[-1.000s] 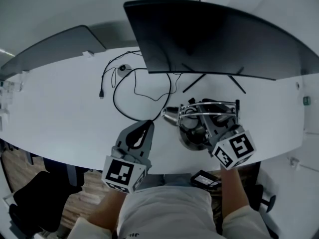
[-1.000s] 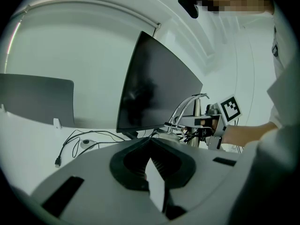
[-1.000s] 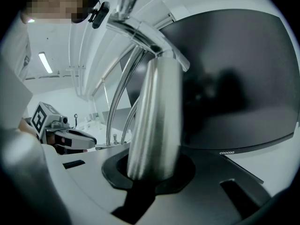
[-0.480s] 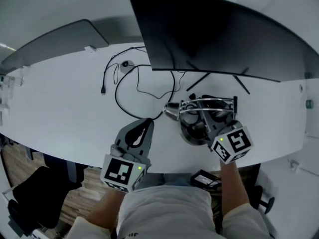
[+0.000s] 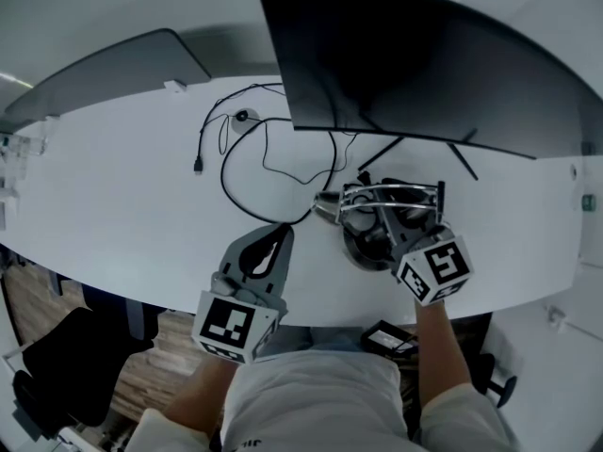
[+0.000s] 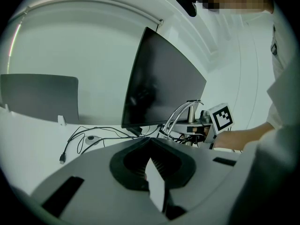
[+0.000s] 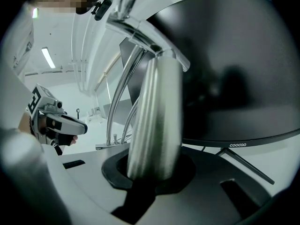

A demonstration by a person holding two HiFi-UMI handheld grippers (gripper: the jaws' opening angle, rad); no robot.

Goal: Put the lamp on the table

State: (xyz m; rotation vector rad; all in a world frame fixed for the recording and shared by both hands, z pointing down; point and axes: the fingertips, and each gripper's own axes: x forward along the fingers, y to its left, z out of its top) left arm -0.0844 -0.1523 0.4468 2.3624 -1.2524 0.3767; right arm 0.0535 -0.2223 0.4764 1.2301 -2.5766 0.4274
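Note:
The lamp (image 5: 364,249) is chrome, with a round base and curved metal tubes (image 5: 391,193). It stands upright at the white table's (image 5: 122,205) near edge, in front of the monitor. I cannot tell whether its base touches the tabletop. My right gripper (image 5: 379,217) is shut on the lamp's thick metal stem (image 7: 157,121), which fills the jaws of the right gripper (image 7: 152,170). My left gripper (image 5: 279,237) hovers to the lamp's left, shut with nothing in it. From the left gripper (image 6: 152,165) the lamp (image 6: 185,114) shows ahead to the right.
A large dark monitor (image 5: 424,64) on thin black legs stands just behind the lamp. Black cables (image 5: 245,158) loop across the table left of it. A grey panel (image 5: 104,73) lies at the far left. A small black object (image 5: 388,337) sits below the table edge.
The right gripper has come down a little toward the tabletop with the lamp in it. The left gripper has stayed put.

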